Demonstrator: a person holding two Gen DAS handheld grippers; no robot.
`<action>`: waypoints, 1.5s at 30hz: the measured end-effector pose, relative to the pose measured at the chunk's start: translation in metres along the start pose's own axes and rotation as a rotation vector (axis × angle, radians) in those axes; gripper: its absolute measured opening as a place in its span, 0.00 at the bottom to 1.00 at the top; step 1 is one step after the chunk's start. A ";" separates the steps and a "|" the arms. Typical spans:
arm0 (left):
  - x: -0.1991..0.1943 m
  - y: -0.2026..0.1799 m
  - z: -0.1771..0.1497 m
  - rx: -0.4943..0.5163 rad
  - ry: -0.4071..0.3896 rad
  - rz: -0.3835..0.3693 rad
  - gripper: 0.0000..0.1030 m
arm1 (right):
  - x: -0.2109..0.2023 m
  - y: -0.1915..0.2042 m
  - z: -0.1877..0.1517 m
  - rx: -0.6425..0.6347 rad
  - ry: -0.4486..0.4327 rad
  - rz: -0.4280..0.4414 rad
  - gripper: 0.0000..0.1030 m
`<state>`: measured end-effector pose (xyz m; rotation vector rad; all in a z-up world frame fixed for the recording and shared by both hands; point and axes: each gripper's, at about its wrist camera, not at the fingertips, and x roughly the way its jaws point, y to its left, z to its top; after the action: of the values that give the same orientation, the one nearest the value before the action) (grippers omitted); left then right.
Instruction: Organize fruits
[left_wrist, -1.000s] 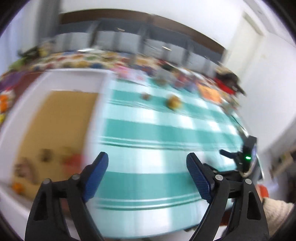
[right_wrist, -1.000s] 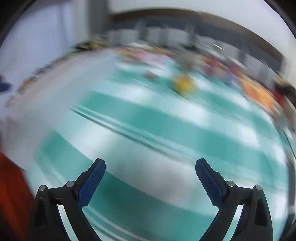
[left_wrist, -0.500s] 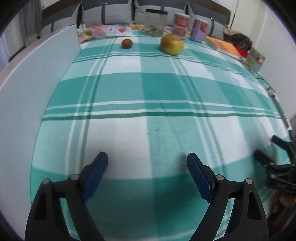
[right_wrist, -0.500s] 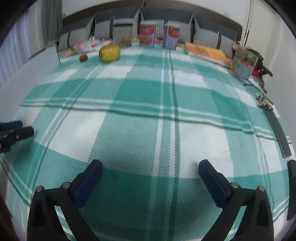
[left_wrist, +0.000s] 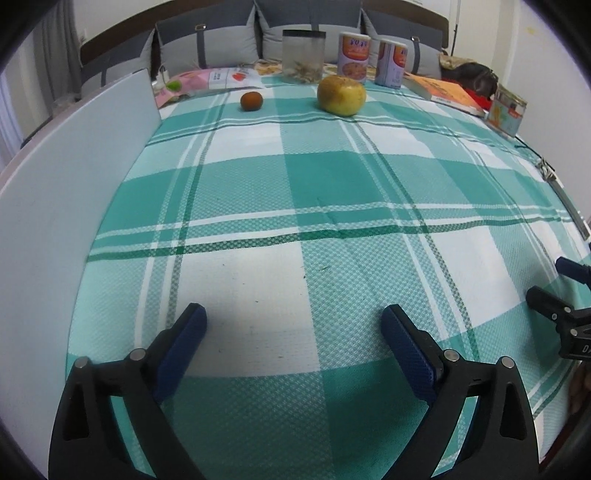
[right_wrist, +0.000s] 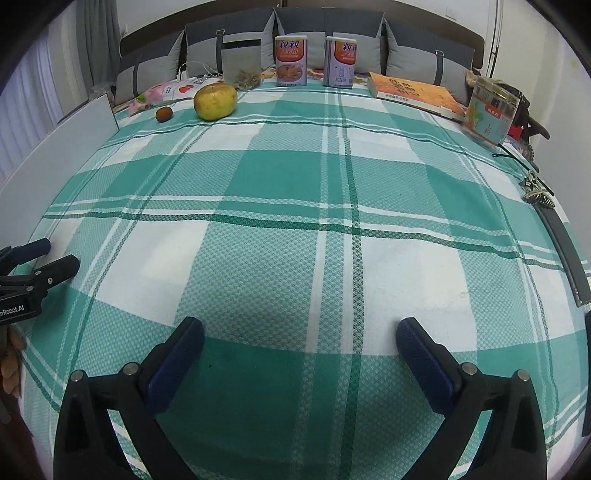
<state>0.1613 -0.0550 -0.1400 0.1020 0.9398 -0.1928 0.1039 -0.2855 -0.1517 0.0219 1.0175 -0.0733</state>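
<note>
A large yellow fruit (left_wrist: 341, 95) and a small brown-orange fruit (left_wrist: 251, 100) sit at the far end of the green checked tablecloth (left_wrist: 317, 184). They also show in the right wrist view, the yellow fruit (right_wrist: 215, 101) and the small fruit (right_wrist: 164, 114) at far left. My left gripper (left_wrist: 293, 325) is open and empty, low over the near edge of the cloth. My right gripper (right_wrist: 300, 338) is open and empty, also near the front edge. Each gripper shows at the other view's side, the right one (left_wrist: 557, 291) and the left one (right_wrist: 40, 262).
A white board (left_wrist: 70, 206) stands along the left of the table. At the back stand two printed cans (right_wrist: 291, 61), a clear container (right_wrist: 242, 68), an orange book (right_wrist: 415, 94) and a printed box (right_wrist: 489, 110). A dark strap (right_wrist: 565, 251) lies at the right edge.
Both views went from blurred swinging, the left one over a brown tray with fruit at the left, to steady views over the cloth. Both grippers stay open and empty.
</note>
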 end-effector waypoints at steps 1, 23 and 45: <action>0.000 0.000 0.000 -0.001 -0.001 0.001 0.94 | 0.000 0.000 0.000 0.000 0.000 0.000 1.00; 0.015 0.044 0.021 -0.044 -0.001 0.029 0.95 | 0.002 0.002 0.010 0.006 0.063 0.008 1.00; 0.016 0.043 0.021 -0.043 -0.007 0.035 0.96 | 0.145 0.086 0.247 -0.004 -0.019 0.230 0.62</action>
<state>0.1964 -0.0184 -0.1406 0.0780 0.9339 -0.1402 0.3958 -0.2205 -0.1464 0.1339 0.9900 0.1385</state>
